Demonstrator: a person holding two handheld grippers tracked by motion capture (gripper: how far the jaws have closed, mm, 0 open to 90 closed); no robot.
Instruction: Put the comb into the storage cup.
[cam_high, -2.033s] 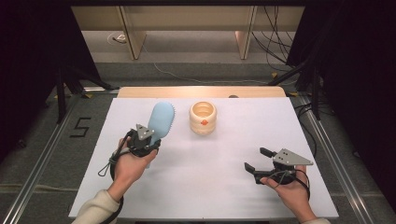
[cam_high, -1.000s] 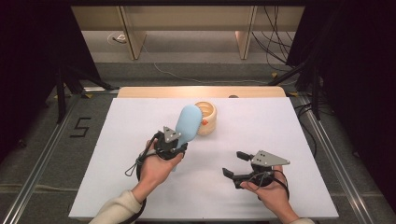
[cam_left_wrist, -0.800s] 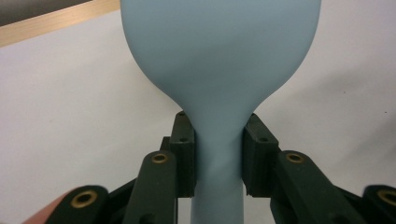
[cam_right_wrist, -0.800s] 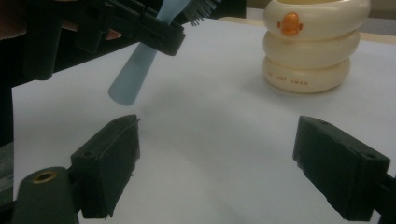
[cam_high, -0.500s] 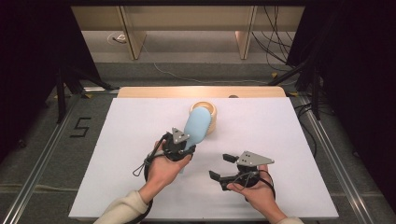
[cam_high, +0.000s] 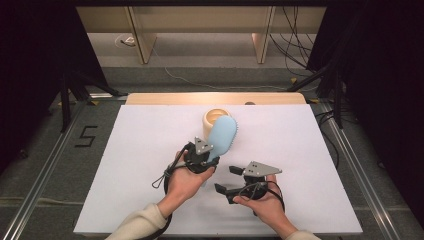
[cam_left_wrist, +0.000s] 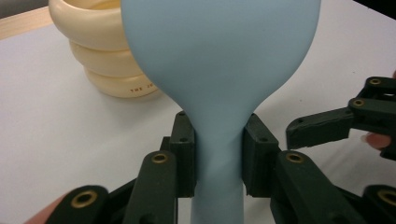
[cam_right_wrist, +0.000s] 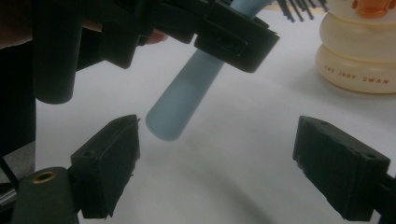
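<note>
Blue brush (cam_high: 222, 138) clamped in left tongs (cam_left_wrist: 219, 154), bristles mostly hidden, right tongs (cam_right_wrist: 215, 168) wide, empty.

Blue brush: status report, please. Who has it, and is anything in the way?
Left gripper clamped on brush handle. Right gripper open, empty, near handle end. Cream pot just behind brush.

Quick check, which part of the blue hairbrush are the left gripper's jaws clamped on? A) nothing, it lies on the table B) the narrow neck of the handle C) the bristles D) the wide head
B: in the left gripper view the pads of the left gripper press both sides of the blue hairbrush at its narrow neck, below the wide head.
</note>
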